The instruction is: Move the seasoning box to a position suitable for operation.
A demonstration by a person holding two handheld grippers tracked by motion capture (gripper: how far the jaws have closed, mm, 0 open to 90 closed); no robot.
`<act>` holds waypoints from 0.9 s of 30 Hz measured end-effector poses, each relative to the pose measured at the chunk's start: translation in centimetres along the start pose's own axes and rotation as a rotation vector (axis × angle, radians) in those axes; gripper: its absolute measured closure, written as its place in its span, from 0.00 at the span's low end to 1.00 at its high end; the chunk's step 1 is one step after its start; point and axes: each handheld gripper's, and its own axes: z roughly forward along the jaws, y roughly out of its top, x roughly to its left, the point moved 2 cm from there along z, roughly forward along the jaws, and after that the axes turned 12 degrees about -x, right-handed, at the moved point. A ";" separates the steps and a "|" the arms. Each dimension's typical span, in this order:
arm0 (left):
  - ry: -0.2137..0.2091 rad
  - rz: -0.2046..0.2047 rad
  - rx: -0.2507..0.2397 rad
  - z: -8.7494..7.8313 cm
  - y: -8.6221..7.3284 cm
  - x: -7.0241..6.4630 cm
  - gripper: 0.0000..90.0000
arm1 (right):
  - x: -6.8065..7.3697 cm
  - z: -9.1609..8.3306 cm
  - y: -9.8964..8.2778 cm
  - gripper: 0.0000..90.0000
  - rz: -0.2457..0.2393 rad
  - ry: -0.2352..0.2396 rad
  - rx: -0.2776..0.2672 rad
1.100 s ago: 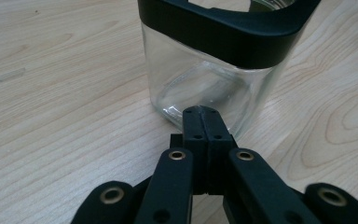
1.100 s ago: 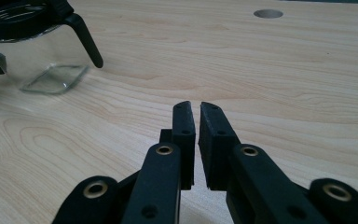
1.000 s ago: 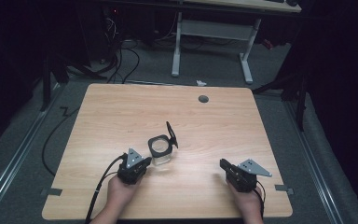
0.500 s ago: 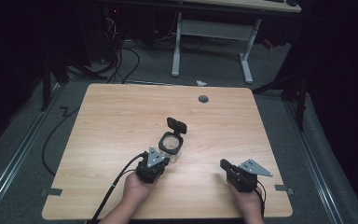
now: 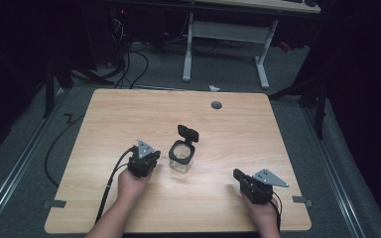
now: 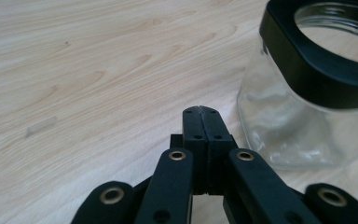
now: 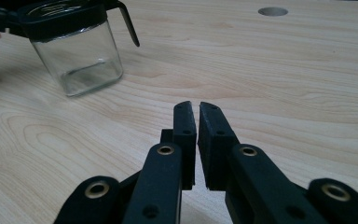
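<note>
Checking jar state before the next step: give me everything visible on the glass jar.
The glass jar is clear and squarish with rounded corners, and looks empty. A black collar rings its round mouth, and a black hinged lid stands flipped open at the far side. It sits upright on the wooden table, near the middle toward the person's side. Nothing grips it: the left gripper, jaws shut, sits just beside its left wall, and whether it touches the glass is unclear. The right gripper rests well off to its right.
</note>
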 end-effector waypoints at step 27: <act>-0.138 -0.043 0.029 -3.5 -3.3 -4.6 0.99 | 0.9 0.5 0.0 0.90 -0.008 -0.029 0.027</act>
